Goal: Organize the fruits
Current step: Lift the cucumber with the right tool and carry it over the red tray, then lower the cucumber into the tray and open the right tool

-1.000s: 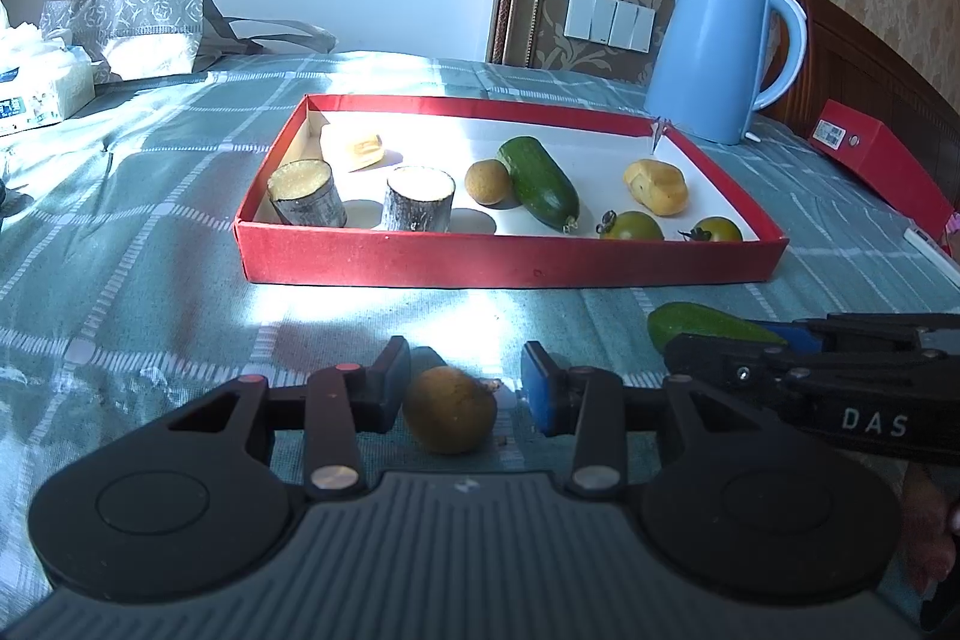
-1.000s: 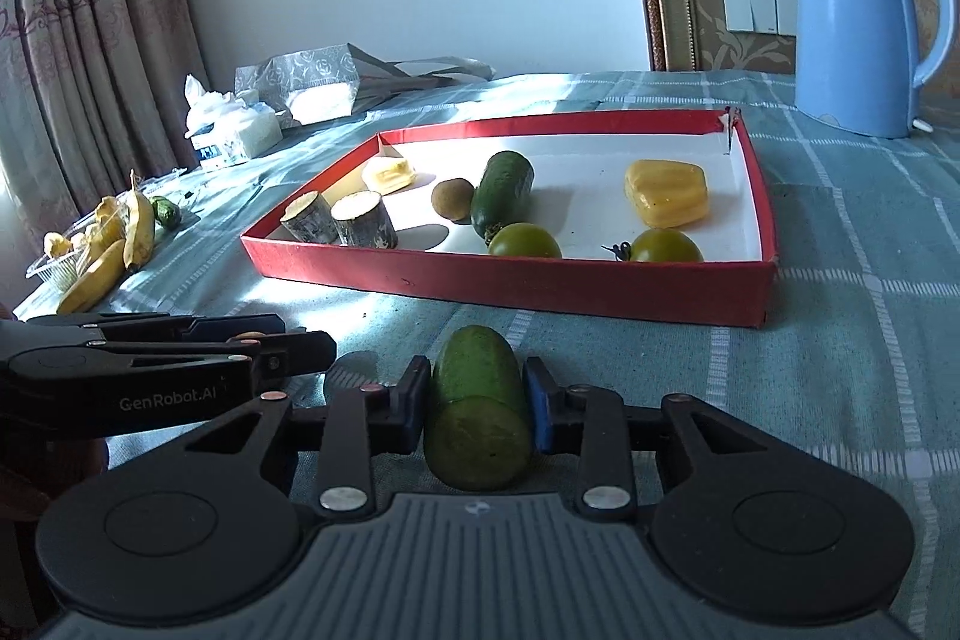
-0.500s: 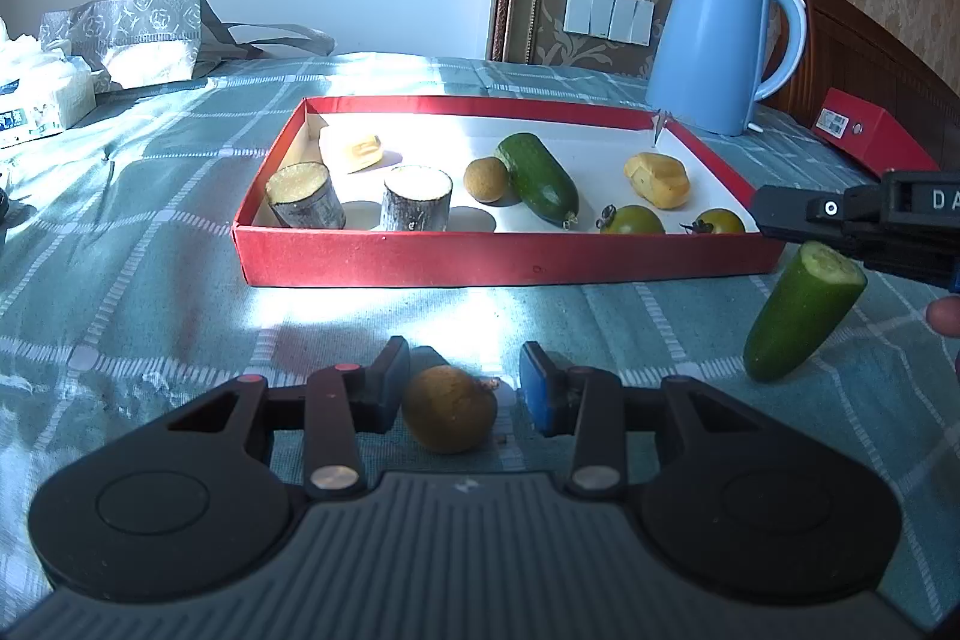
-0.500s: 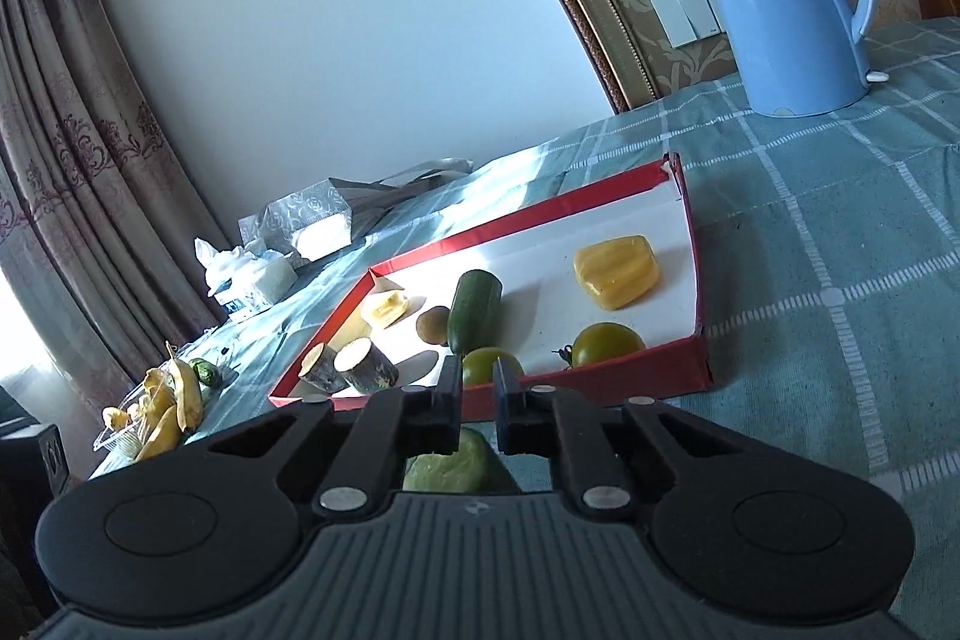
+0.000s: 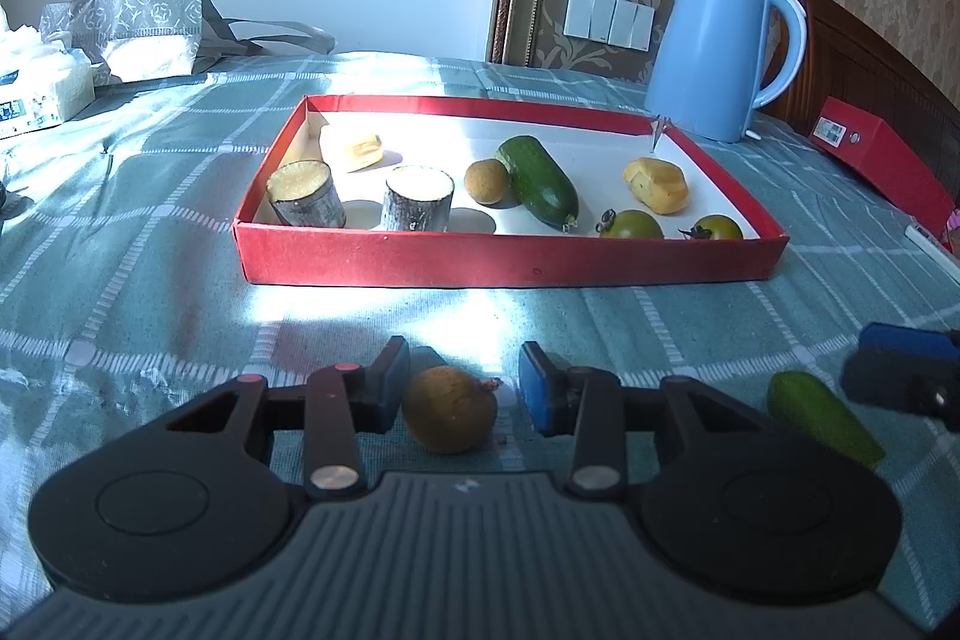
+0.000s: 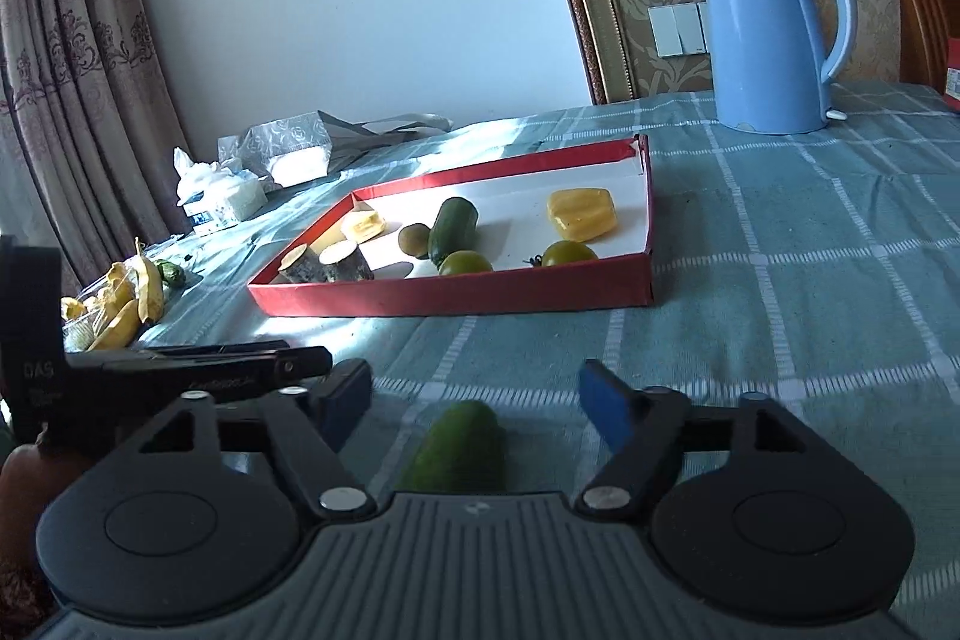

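Our left gripper point(image 5: 459, 382) brackets a kiwi point(image 5: 449, 408) on the checked cloth point(image 5: 150, 244) by its near edge, pads not visibly pressing. To its right, our right gripper point(image 6: 474, 397) has just sprung wide around a loose cucumber half point(image 6: 459, 451), long axis pointing toward the red tray point(image 6: 456, 301). Inside: two tomatoes, one kiwi, one cucumber.

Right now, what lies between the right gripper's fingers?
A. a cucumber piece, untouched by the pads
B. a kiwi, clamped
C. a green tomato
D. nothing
A: the right gripper has just been opening, and the cucumber piece lies on the cloth between its wide-apart fingers with clear gaps to both blue pads.
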Demonstrator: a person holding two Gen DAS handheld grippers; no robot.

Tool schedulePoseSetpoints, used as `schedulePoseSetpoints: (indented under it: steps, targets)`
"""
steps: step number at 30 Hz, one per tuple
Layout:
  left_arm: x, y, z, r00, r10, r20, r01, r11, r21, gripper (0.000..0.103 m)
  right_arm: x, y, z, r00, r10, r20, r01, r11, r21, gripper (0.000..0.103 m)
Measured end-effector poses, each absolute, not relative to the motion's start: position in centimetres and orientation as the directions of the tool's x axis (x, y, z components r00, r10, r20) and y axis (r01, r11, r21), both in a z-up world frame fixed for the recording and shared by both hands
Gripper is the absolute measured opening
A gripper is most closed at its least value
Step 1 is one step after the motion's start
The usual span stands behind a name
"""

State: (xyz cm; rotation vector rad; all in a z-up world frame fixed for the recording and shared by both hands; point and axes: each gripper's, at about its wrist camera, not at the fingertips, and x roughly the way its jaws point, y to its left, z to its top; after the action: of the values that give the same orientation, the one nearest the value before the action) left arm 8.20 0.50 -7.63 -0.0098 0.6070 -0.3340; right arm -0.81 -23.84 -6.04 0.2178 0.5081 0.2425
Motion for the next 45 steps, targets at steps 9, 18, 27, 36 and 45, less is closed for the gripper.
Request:
schedulePoseSetpoints:
  steps: [9,18,27,36,45]
  targets:
    - [8.2,0.6,-7.6,0.768,-0.316,-0.557,0.305,0.945,-0.116,0.037,-1.4,-20.0,-8.1,0.837,0.157,-0.524,-0.124,0.988,0.096,0.068]
    - [8.2,0.6,-7.6,0.768,-0.318,-0.557,0.307,0.945,-0.116,0.037,-1.1,-20.0,-8.4,0.845,0.115,-0.523,-0.093,0.993,0.069,0.032]
    - [8.2,0.6,-7.6,0.767,-0.319,-0.557,0.307,0.944,-0.118,0.037,0.1,-22.1,-6.4,0.882,0.112,-0.458,-0.052,0.989,0.142,0.032]
    - [8.2,0.5,-7.6,0.768,-0.313,-0.558,0.307,0.945,-0.108,0.037,4.9,-23.1,-3.5,0.908,0.163,-0.385,-0.086,0.974,0.21,0.032]
    - [8.2,0.5,-7.7,0.768,-0.314,-0.558,0.308,0.945,-0.107,0.037,14.2,-21.1,-4.0,0.859,0.149,-0.49,-0.07,0.982,0.177,0.032]
